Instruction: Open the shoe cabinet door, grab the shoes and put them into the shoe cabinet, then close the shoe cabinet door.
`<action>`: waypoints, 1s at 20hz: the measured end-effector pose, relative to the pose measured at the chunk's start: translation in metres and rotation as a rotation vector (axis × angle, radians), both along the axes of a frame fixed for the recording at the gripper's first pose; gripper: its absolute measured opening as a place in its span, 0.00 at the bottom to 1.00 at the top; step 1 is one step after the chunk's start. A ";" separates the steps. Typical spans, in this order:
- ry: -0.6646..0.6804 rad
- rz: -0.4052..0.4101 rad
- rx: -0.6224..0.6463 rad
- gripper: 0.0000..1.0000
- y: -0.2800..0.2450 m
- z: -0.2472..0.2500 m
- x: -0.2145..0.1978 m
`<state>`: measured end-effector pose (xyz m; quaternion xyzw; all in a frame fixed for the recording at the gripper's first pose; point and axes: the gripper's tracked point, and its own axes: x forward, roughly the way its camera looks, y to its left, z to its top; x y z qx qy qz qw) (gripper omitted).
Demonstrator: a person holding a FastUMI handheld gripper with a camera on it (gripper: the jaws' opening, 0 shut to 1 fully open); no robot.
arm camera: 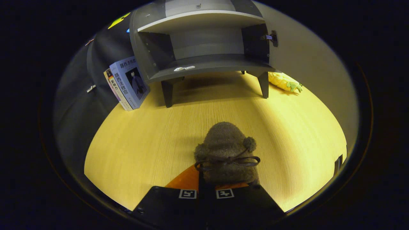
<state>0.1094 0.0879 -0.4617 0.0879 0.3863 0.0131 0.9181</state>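
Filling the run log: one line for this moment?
cabinet: door open | gripper: shut on fuzzy shoe | shoe: above wooden floor, not yet shelved

Shoe's (225,153) heel behind jaws.

Claw (207,187) with two broad flat-topped blocks side by side, each bearing a square black-and-white marker

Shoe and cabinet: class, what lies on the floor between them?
Nothing: in the gripper view, bare wooden floor runs from the furry shoe, held in the shut gripper, to the open cabinet. The books stand off to one side.
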 end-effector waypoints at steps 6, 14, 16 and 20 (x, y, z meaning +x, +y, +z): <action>-0.071 -0.029 0.043 0.08 -0.020 0.098 0.002; -0.202 0.012 0.020 0.08 -0.023 0.264 0.029; -0.197 0.027 0.052 0.08 -0.015 0.292 0.047; -0.210 0.037 0.060 0.08 -0.015 0.338 0.104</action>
